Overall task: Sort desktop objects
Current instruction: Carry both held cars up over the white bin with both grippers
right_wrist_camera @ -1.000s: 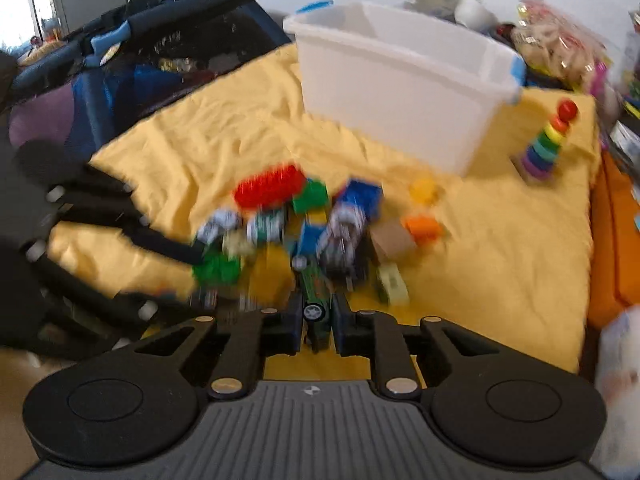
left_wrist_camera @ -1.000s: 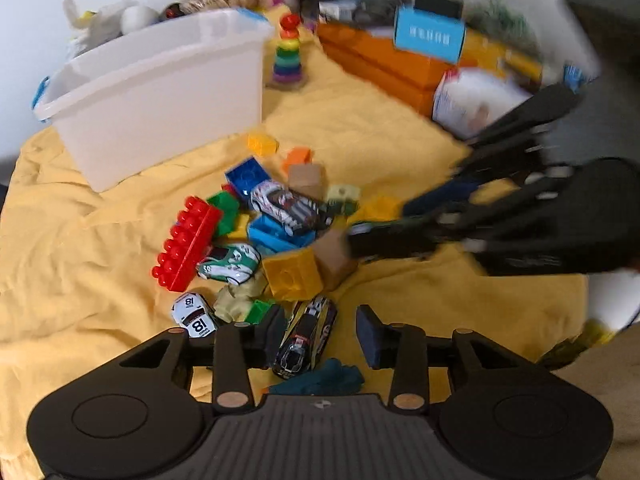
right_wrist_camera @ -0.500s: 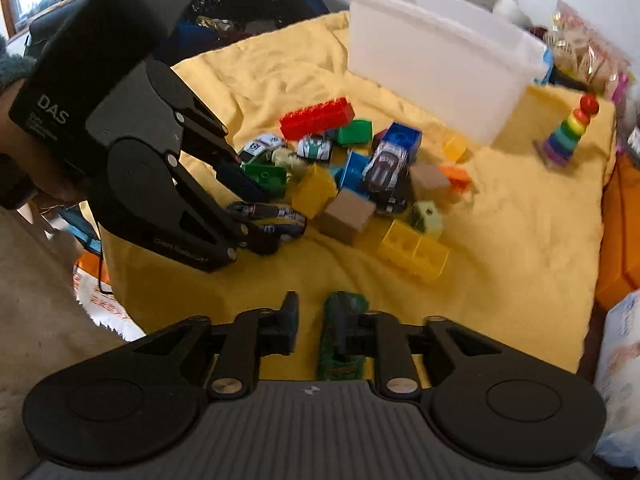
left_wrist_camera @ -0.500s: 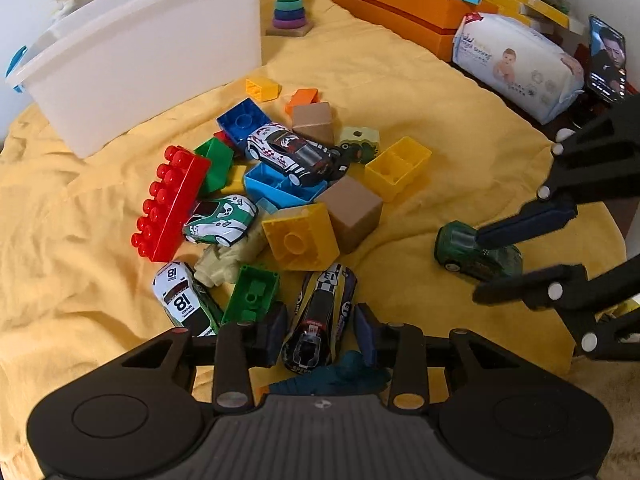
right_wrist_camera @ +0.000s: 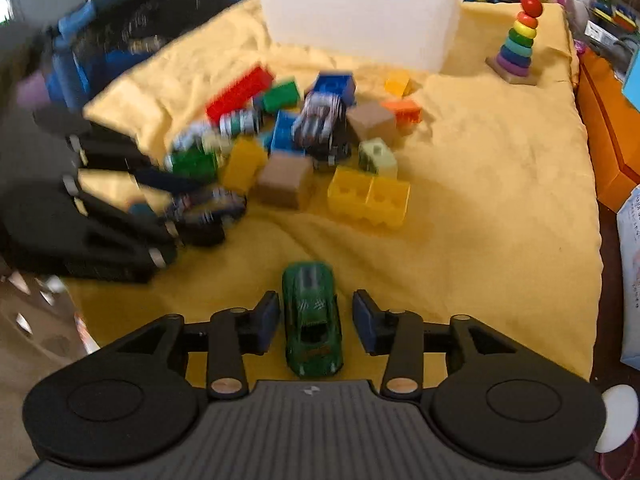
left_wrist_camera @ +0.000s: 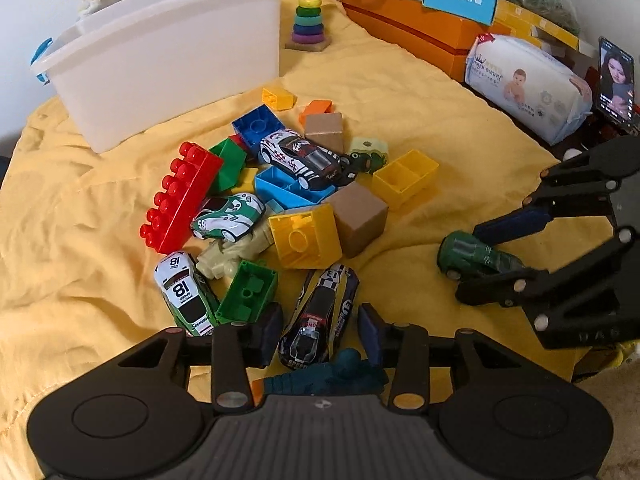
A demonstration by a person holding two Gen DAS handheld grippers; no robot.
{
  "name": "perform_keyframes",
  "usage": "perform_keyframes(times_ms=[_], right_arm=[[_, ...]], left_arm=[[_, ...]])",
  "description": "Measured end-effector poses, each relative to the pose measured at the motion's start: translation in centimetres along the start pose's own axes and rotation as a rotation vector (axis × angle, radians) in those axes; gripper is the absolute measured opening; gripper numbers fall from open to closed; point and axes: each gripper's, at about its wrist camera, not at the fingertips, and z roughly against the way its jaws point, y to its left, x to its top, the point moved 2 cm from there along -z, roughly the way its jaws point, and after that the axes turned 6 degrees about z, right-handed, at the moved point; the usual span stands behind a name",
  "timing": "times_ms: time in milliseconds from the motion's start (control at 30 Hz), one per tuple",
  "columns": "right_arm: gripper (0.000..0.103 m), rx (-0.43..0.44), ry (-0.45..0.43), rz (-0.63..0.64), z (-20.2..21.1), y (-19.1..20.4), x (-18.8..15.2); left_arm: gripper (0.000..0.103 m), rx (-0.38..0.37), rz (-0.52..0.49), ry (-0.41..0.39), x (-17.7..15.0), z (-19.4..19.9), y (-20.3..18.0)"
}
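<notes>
A pile of toy cars and building blocks lies on the yellow cloth (left_wrist_camera: 420, 92). My left gripper (left_wrist_camera: 320, 330) is open, its jaws on either side of a black and yellow toy car (left_wrist_camera: 320, 318) that rests on the cloth. My right gripper (right_wrist_camera: 316, 322) is open around a dark green toy car (right_wrist_camera: 312, 316) lying on the cloth apart from the pile; that car also shows in the left wrist view (left_wrist_camera: 472, 258) between the right fingers. A dark blue figure (left_wrist_camera: 328, 374) lies under my left gripper.
A white plastic bin (left_wrist_camera: 160, 52) stands at the back left. A rainbow ring stacker (left_wrist_camera: 308, 12), an orange box (left_wrist_camera: 416, 28), a wipes pack (left_wrist_camera: 528, 84) and a phone (left_wrist_camera: 616, 80) line the back and right. The cloth's front edge drops off below the right gripper.
My right gripper carried the green car out of the pile to the front right, set it on the cloth and opened. My left gripper stayed open around the black and yellow car.
</notes>
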Motion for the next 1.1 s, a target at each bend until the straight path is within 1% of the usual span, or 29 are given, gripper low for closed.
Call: perform_keyframes(times_ms=[67,100,133,167,200,267,300,433,500,567,667,733,833,933,1033,1100], right_arm=[[0.046,-0.022,-0.019,0.059,0.1,0.7,-0.5],[0.045,-0.028,-0.027,0.072,0.1,0.8,-0.6],[0.037,-0.026,-0.036,0.059,0.1,0.7,-0.7],[0.033,-0.022,-0.045,0.042,0.2,0.5,-0.7],[0.033,-0.02,-0.043,0.039,0.2,0.4,-0.6],[0.033,-0.034,-0.042,0.046,0.6,0.4,-0.2],[0.033,-0.038,-0.053,0.038,1.0,0.3,0.0],[0.033,-0.052,-0.137,0.004,3.4,-0.8,2.0],[0.033,-0.06,-0.185,-0.009,4.4,-1.5,3.5],[0.033,-0.056,-0.215,-0.019,4.8,-1.9,5.0],[0.033,-0.053,-0.259,-0.021,4.9,-2.5,7.1],[0.033,-0.067,-0.279,-0.006,4.6,-2.8,8.6],[0.033,-0.074,-0.325,-0.004,4.6,-3.7,11.6],[0.033,-0.081,-0.395,-0.022,4.8,-5.0,14.9],[0.033,-0.115,-0.46,-0.015,4.8,-6.3,18.4],[0.033,-0.134,-0.481,-0.017,4.5,-7.3,20.6]], left_arm=[[0.039,0.011,-0.005,0.004,0.1,0.0,-0.1],[0.035,0.011,-0.007,0.001,0.2,0.1,-0.2],[0.035,0.015,-0.011,-0.006,0.1,0.1,-0.2],[0.035,0.015,-0.012,-0.007,0.2,0.2,-0.3],[0.034,0.012,-0.008,-0.014,0.3,0.6,-0.2],[0.034,0.002,-0.001,-0.055,0.9,1.9,0.0],[0.034,0.009,-0.004,-0.082,1.2,2.8,0.1],[0.034,0.033,0.003,-0.175,3.1,5.7,0.6],[0.034,0.044,0.002,-0.207,4.2,6.6,1.0],[0.034,0.058,0.009,-0.234,5.3,7.2,1.3],[0.034,0.08,0.023,-0.275,7.0,7.7,2.3],[0.034,0.099,0.03,-0.31,8.2,8.2,3.1],[0.034,0.141,0.042,-0.393,11.0,9.2,4.6],[0.034,0.19,0.05,-0.452,14.2,9.7,6.3],[0.034,0.256,0.053,-0.499,17.1,9.6,7.8],[0.034,0.288,0.055,-0.502,18.8,9.1,8.8]])
